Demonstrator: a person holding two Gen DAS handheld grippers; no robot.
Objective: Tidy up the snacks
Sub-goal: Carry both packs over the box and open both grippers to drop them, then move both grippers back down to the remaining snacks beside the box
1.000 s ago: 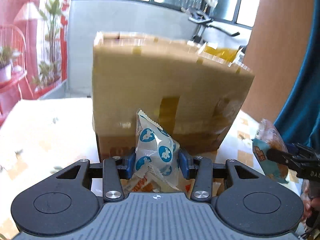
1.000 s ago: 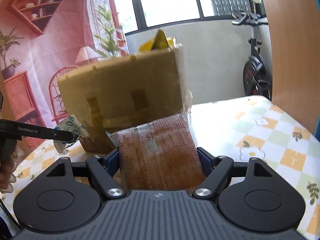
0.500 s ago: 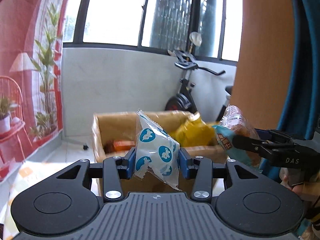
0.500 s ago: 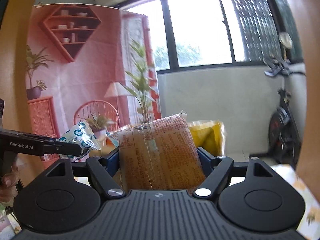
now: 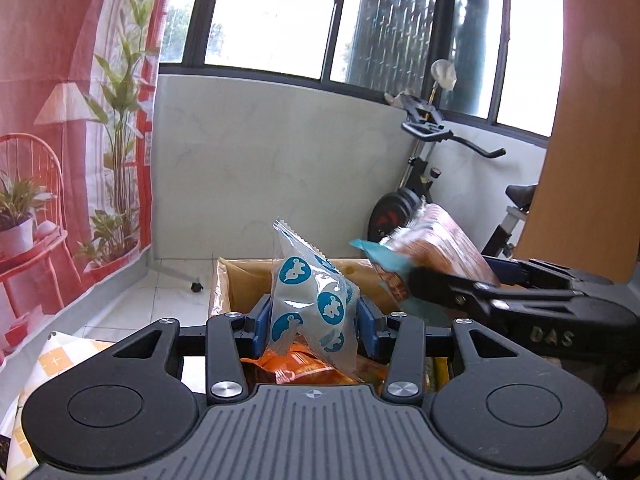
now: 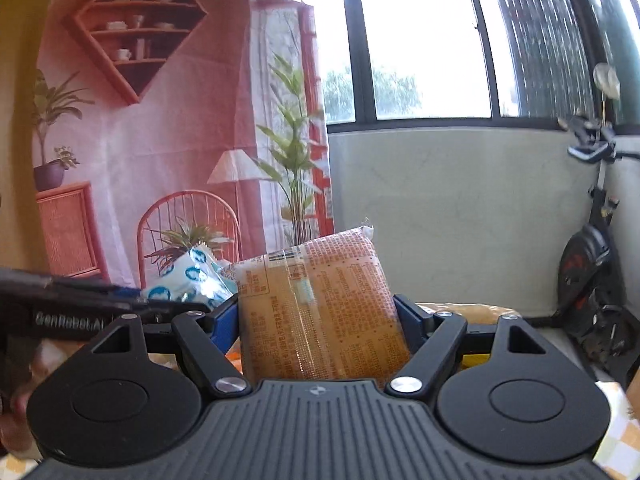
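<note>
Left gripper (image 5: 314, 322): fingers clamped on a white packet with blue dots (image 5: 310, 304), held above the open cardboard box (image 5: 240, 276). Right gripper (image 6: 320, 316): fingers clamped on an orange printed packet (image 6: 320, 304), over the same box. Inside the box: orange packets (image 5: 296, 366). Background: exercise bike (image 5: 420, 184), windows.

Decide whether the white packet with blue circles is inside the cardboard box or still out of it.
Out. The left gripper holds the packet above the open box.
</note>
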